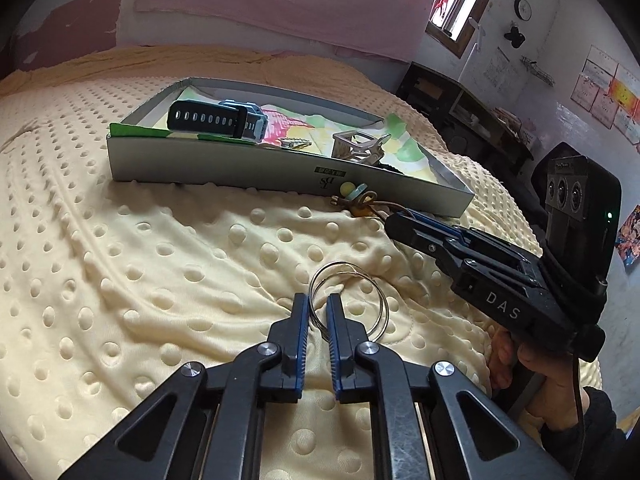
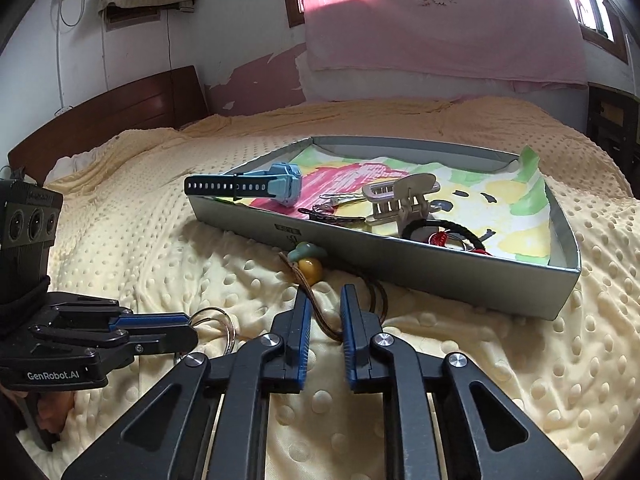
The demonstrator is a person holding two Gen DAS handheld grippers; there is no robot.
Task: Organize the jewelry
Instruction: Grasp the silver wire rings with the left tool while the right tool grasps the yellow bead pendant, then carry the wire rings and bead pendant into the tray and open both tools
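Left claw [image 1: 318, 310]: fingers parted by a narrow gap, low over the bed and straddling the near rim of the wire bangles; not yet clenched on them.
Right claw [image 2: 326, 308]: fingers parted, set either side of the brown cord of the bead necklace; released, gripping nothing.
Wire bangles [image 1: 360, 284]: a few thin silver hoops lying flat and overlapped on the blanket, outside the tray and well short of it.
Bead necklace [image 2: 310, 268]: amber and pale green beads resting on the blanket just beside the tray's near wall, the cord trailing back toward the right claw.
Tray [image 2: 440, 270]: shallow grey box on the bed, lined with bright paper; it holds a blue watch [image 2: 284, 188], a beige hair claw clip [image 2: 404, 200], a black hair tie [image 2: 448, 226] and some small clips.
Blanket [image 1: 140, 260]: soft, dotted and rumpled, so it gives under pressure.
Step, as I judge it: both pieces remain to be picked up and carried into the tray.
Risk, bangles: the hoops are thin and stacked; a pinch may catch only one, or skid off the wire.
Risk, cord: closing on a slack loop could snag blanket fabric, or let the beads swing and knock the tray wall.
Risk, crowding: the two claws work near each other and could collide on lifting.
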